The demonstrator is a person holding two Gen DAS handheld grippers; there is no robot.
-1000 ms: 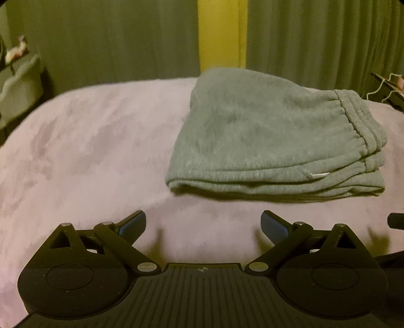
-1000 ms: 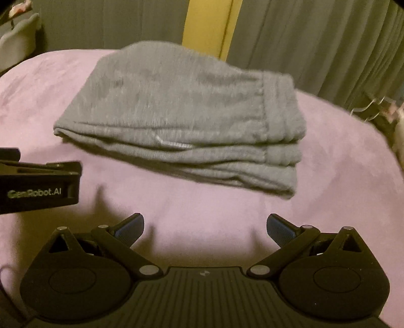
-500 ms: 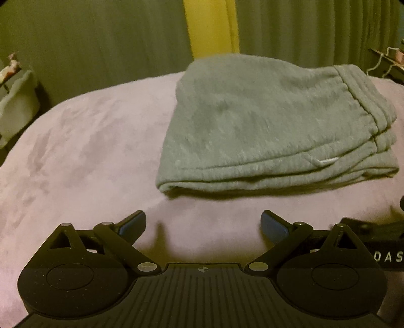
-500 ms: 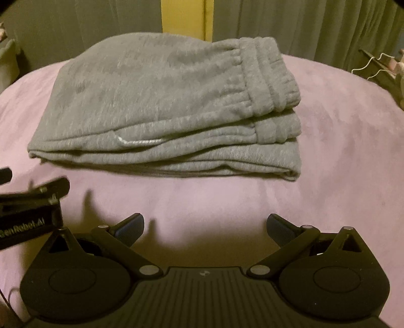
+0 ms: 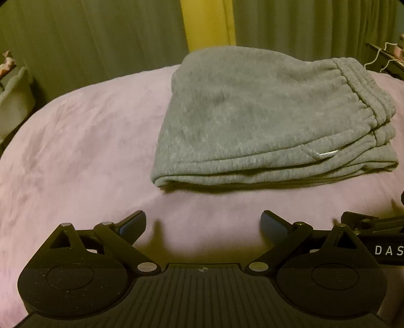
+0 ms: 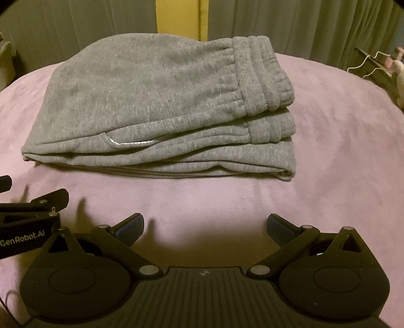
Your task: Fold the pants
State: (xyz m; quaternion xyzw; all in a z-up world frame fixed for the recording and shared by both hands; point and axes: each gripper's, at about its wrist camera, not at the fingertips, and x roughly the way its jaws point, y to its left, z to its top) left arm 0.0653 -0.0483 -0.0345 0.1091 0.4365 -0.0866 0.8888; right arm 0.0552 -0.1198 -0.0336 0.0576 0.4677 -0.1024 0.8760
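Note:
The grey sweatpants (image 5: 265,121) lie folded in a thick stack on the pink blanket (image 5: 83,151), with the ribbed waistband on the right. They also show in the right wrist view (image 6: 161,106), centred. My left gripper (image 5: 203,223) is open and empty, hovering over the blanket a short way in front of the stack's left part. My right gripper (image 6: 205,225) is open and empty in front of the stack. Each gripper shows at the edge of the other's view, the right one (image 5: 373,239) and the left one (image 6: 27,222).
Green curtains (image 5: 101,37) with a yellow strip (image 5: 207,22) hang behind the bed. A pale container (image 5: 12,101) stands at far left. White hangers on a dark rack (image 6: 371,65) are at far right. The pink blanket (image 6: 328,151) spreads around the stack.
Both grippers have swung so the stack sits more squarely ahead, and they have closed side by side. Both stay open; the pants have not moved.

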